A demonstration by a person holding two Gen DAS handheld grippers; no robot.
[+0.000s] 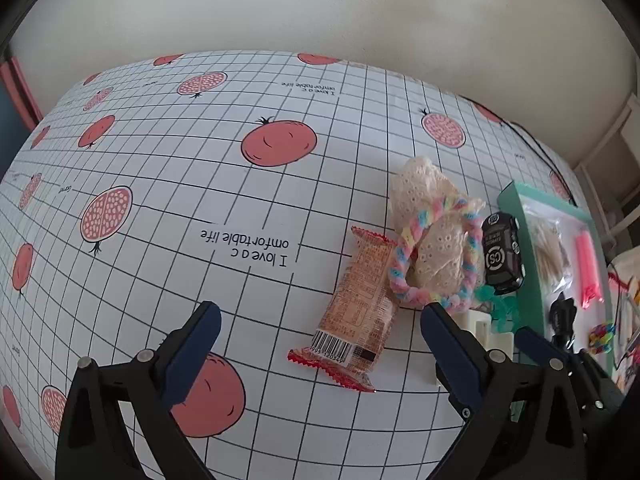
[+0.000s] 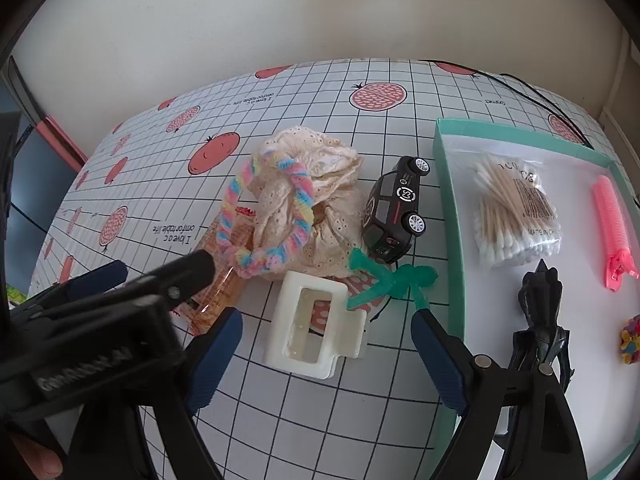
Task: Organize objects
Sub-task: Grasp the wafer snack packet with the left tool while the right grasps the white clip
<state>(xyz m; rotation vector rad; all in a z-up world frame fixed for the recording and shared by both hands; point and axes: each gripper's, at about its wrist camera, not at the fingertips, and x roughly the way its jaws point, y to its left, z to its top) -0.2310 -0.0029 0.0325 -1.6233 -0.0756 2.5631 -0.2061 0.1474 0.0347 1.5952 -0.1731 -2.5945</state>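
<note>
Nearest us, our right gripper (image 2: 326, 344) spreads wide around the white hair claw (image 2: 316, 326), seemingly bound for the teal tray (image 2: 450, 216) just beside; our left gripper (image 1: 320, 344) gapes empty above the snack packet (image 1: 356, 304).

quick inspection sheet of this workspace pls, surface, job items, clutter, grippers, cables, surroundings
Surface: table under a grid-and-pomegranate printed cloth.
Job's things, loose: snack packet, pastel rope ring lying on the cream lace pouch, black toy car, white hair claw, green bow.
Job's things, in the teal tray: bag of cotton swabs, pink clip, black claw clip.
Clutter: small multicoloured item at the tray's right edge, too cut off to identify.
Grippers: left gripper open over the packet; right gripper open around the hair claw.
Cables: black cable at the far right corner.
Surroundings: plain pale wall.
</note>
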